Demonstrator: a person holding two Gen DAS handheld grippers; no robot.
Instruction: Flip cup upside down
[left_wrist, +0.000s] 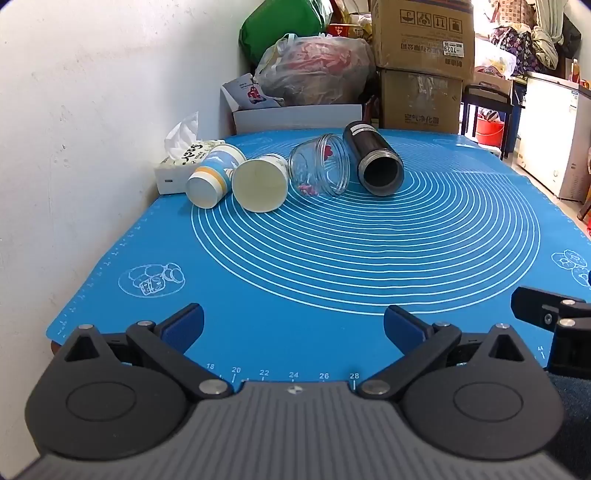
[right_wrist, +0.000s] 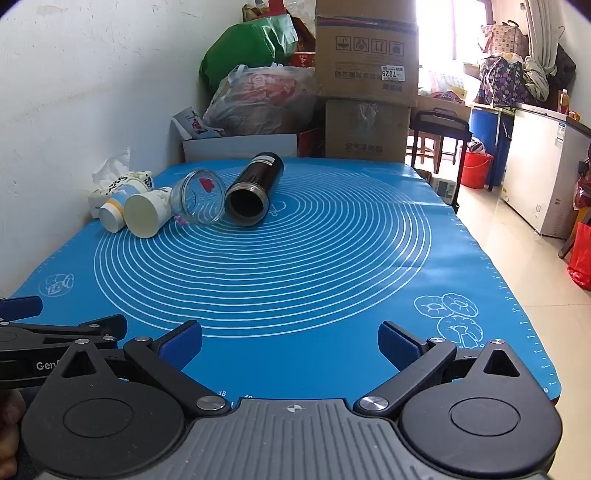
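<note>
Several cups lie on their sides in a row at the far left of the blue mat (left_wrist: 332, 266): a blue-and-orange paper cup (left_wrist: 212, 175), a cream paper cup (left_wrist: 262, 182), a clear glass jar (left_wrist: 321, 166) and a black flask (left_wrist: 373, 158). They also show in the right wrist view: the blue-and-orange cup (right_wrist: 116, 210), the cream cup (right_wrist: 146, 214), the glass jar (right_wrist: 199, 199), the flask (right_wrist: 255, 188). My left gripper (left_wrist: 293, 325) is open and empty near the mat's front edge. My right gripper (right_wrist: 290, 341) is open and empty, beside it.
A tissue box (left_wrist: 177, 162) stands against the white wall behind the cups. Cardboard boxes (left_wrist: 421, 62), plastic bags (left_wrist: 314, 70) and a white carton (left_wrist: 295, 116) pile up beyond the table's far edge. A white freezer (right_wrist: 535, 173) stands on the right.
</note>
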